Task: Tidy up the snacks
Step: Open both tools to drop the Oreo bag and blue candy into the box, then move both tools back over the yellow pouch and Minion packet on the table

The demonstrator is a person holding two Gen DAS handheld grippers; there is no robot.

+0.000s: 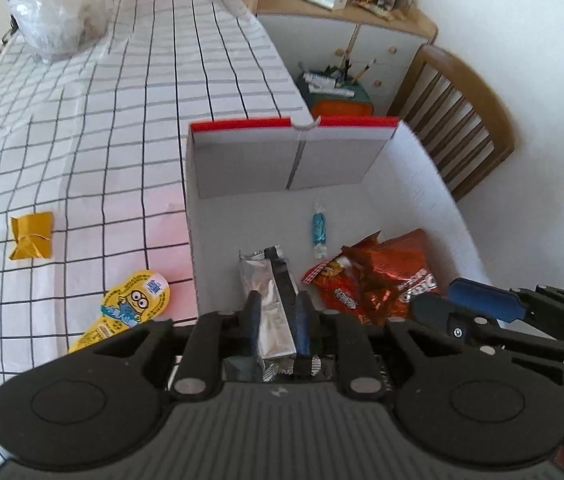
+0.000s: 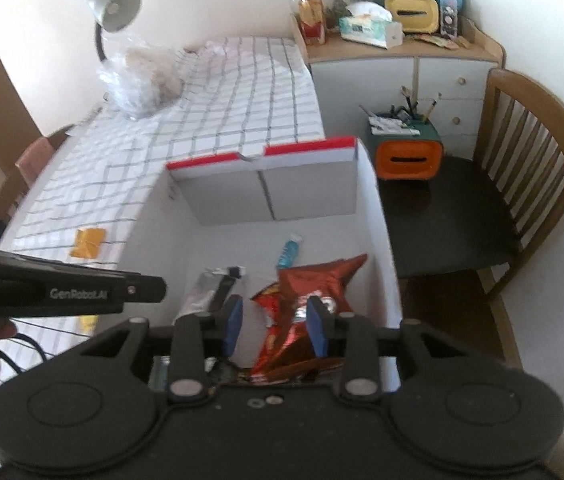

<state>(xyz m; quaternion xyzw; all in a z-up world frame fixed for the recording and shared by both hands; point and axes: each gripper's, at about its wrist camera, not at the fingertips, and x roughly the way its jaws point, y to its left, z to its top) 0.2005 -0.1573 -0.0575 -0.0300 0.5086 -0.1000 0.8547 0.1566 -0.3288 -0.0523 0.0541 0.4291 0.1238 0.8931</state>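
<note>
My left gripper (image 1: 278,304) is shut on a silver and black snack packet (image 1: 272,304) and holds it over the open white box (image 1: 421,168); the packet also shows in the right wrist view (image 2: 212,288). In the box lie red-orange snack bags (image 1: 377,276) and a blue wrapped candy (image 1: 319,228). My right gripper (image 2: 276,324) is open above the red bags (image 2: 305,304), with nothing between its fingers. On the checked tablecloth left of the box lie a yellow Minions pack (image 1: 130,304) and a gold packet (image 1: 32,236).
A clear plastic bag (image 1: 58,12) sits at the table's far end, next to a desk lamp (image 2: 114,12). A wooden chair (image 2: 521,184) stands right of the box. A cabinet (image 2: 401,68) with clutter is behind, with an orange-green holder (image 2: 407,152) in front.
</note>
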